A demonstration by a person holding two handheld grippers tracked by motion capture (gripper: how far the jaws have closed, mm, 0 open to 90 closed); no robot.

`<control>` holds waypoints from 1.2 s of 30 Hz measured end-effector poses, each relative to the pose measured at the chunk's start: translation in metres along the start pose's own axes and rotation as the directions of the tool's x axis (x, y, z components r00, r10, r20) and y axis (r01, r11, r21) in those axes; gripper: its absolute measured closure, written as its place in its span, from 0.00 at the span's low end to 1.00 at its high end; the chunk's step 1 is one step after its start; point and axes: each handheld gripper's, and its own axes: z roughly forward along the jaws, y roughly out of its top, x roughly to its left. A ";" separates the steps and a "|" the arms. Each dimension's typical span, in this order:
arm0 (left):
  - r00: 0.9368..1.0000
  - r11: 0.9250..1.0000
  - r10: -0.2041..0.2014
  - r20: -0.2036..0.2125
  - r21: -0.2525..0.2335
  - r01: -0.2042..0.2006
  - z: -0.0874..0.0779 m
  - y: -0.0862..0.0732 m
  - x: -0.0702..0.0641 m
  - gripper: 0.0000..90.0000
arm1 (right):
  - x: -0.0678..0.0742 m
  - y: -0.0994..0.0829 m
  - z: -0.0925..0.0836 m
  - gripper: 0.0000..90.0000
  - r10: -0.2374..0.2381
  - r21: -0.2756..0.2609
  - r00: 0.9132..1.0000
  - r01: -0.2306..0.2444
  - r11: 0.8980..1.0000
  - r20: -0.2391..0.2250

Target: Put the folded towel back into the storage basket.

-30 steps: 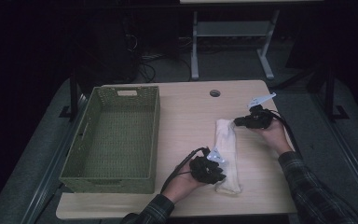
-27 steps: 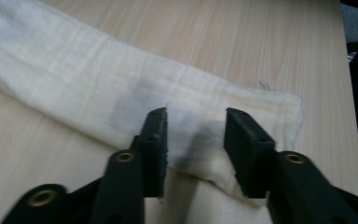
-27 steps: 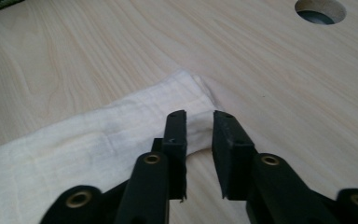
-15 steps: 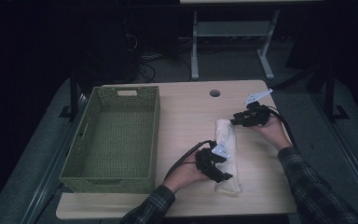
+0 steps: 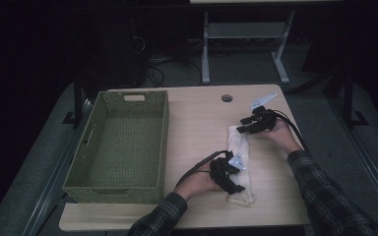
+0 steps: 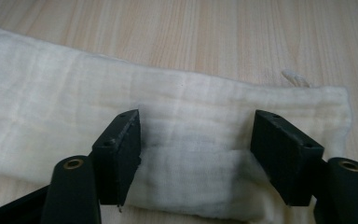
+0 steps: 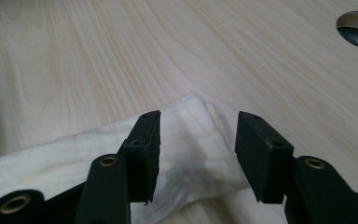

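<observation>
Letting go is the step in hand, as I read it: the left claw point(image 6: 196, 158) stands spread over the near end of the folded cloth point(image 5: 239, 164), its pads clear of the fabric on both sides, and its jaws have just been opening with the cloth lying beneath and between them rather than pinched. The right claw point(image 7: 198, 156) is likewise released at the far end, jaws having just been opening, straddling the corner of the cloth without pressing it.

Next, judging from the layout, the long fold wants either another fold end to end or a lift into the basket point(image 5: 98, 147); either way both claws must close again on the cloth's ends, low enough to catch every layer.

The cloth is a pale cream, loosely woven strip, folded into a narrow band, with a short loose thread at one end. It lies flat on the tabletop point(image 5: 197, 123), right of centre, running from near the front edge away toward the cable hole point(image 5: 227, 98), apart from the green woven basket on the left.
</observation>
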 end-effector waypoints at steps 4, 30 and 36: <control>1.000 1.000 -0.001 -0.010 -0.012 0.001 -0.002 -0.002 0.004 0.52 | -0.003 0.003 0.011 0.56 -0.014 0.031 1.000 0.014 0.999 -0.008; 0.999 1.000 0.005 -0.042 0.013 -0.004 -0.003 0.002 0.008 0.90 | -0.010 -0.005 0.023 0.72 -0.097 0.069 0.992 0.103 0.992 -0.083; 0.999 1.000 -0.023 -0.040 0.016 0.023 -0.003 0.003 0.009 0.92 | -0.008 -0.005 0.022 0.90 -0.068 0.082 0.990 0.078 0.994 -0.121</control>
